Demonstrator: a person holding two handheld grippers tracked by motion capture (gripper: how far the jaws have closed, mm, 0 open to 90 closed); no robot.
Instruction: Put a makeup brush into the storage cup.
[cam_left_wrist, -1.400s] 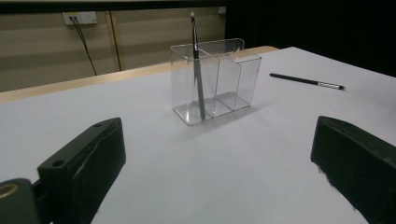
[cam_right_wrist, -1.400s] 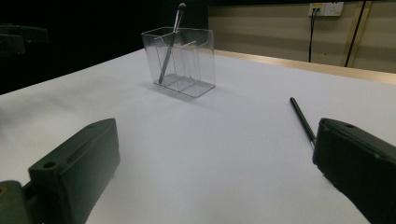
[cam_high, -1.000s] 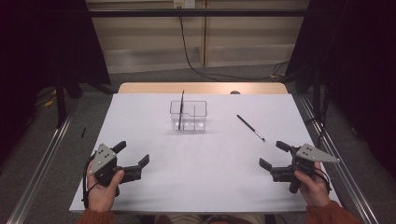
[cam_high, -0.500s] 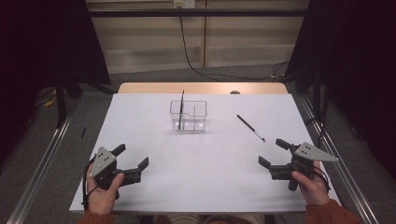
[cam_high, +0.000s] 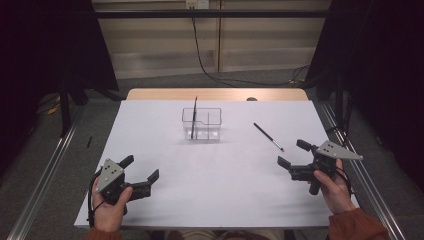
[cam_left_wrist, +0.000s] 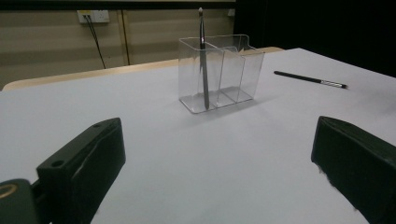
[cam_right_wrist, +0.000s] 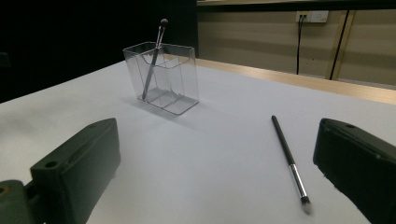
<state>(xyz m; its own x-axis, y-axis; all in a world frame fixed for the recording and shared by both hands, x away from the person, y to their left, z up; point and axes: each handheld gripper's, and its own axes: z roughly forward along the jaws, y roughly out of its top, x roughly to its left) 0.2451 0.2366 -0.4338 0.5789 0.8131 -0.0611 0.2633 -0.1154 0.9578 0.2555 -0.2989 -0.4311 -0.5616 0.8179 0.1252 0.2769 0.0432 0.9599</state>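
Clear plastic organizer (cam_high: 202, 124) holds one brush (cam_high: 194, 117) upright; a second brush (cam_high: 268, 137) lies flat on the white table (cam_high: 220, 190) beside it. Both the left gripper (cam_high: 142, 176) and right gripper (cam_high: 292, 160) gape empty. I'd pinch the loose brush mid-handle, squarely.

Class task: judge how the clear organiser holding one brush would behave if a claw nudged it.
The clear organiser looks thin-walled and light, so it would probably slide on the smooth white tabletop. The brush inside stands tall above the rim, so a sharp push might tip it.
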